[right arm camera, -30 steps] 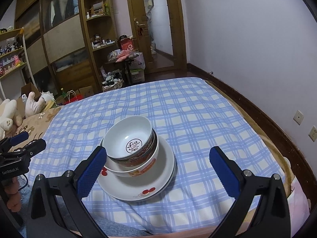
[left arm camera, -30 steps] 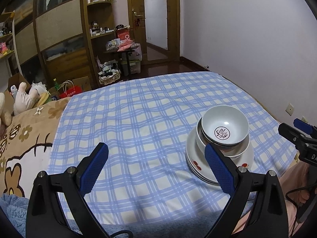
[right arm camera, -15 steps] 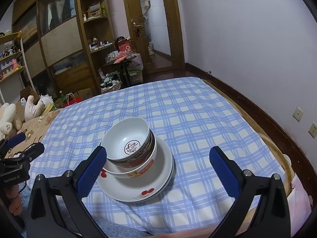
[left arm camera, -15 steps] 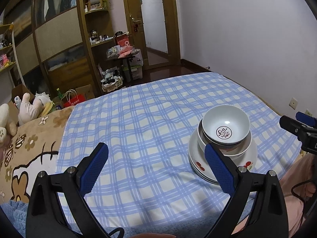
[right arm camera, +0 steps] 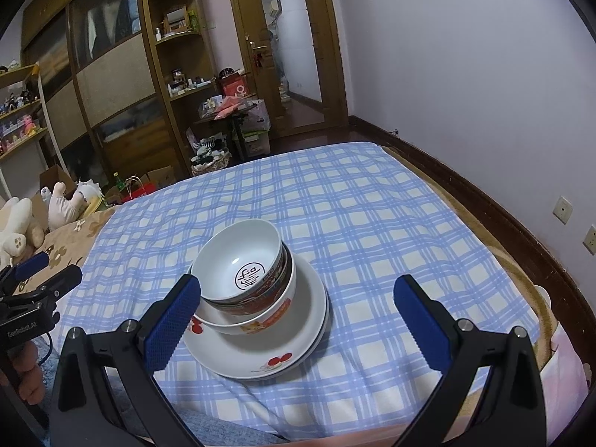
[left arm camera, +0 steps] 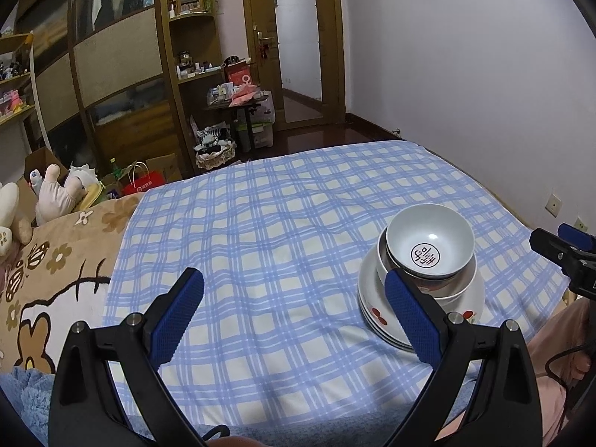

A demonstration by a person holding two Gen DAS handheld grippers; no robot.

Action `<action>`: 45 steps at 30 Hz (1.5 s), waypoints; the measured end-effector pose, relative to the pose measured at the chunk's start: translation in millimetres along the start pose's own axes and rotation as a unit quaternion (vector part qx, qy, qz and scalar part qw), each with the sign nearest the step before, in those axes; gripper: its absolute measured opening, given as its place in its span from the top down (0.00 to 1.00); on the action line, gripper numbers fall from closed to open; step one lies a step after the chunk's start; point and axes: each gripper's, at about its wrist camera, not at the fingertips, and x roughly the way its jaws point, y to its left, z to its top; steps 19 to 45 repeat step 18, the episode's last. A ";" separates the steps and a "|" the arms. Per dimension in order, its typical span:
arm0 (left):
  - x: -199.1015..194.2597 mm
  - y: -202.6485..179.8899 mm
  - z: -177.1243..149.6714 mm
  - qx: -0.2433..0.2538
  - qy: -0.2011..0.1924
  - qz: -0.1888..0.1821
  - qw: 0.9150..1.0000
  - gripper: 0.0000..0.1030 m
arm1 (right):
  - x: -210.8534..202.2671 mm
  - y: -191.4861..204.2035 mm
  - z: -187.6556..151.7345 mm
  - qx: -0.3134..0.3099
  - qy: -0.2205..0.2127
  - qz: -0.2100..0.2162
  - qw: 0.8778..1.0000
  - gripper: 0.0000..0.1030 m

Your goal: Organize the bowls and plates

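A blue checked sheet [right arm camera: 335, 205] covered the bed. Wooden cabinets [right arm camera: 111, 85] stood beyond. A door [left arm camera: 298, 48] broke the pale wall [right arm camera: 465, 56].

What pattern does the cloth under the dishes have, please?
Blue and white checks on the cloth, clearest in the right wrist view.

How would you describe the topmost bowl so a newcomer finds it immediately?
On the blue checked cloth stands one stack of dishes on cherry-printed plates. The top bowl nests in a larger bowl. It alone has a round black emblem inside.
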 end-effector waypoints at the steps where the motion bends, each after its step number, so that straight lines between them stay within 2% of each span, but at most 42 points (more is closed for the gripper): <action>1: -0.1 0.1 0.1 0.000 0.000 0.000 1.000 0.06 | 0.0 -0.1 0.1 0.000 0.000 -0.002 1.000 0.00; 16: 1.7 2.7 -0.2 -0.009 0.004 0.000 1.000 0.06 | -3.5 10.5 -5.2 -0.006 -0.003 -0.014 1.000 0.00; 45: 2.0 2.9 -0.2 -0.009 0.005 -0.001 1.000 0.06 | -4.1 13.7 -6.0 -0.006 -0.002 -0.012 1.000 0.00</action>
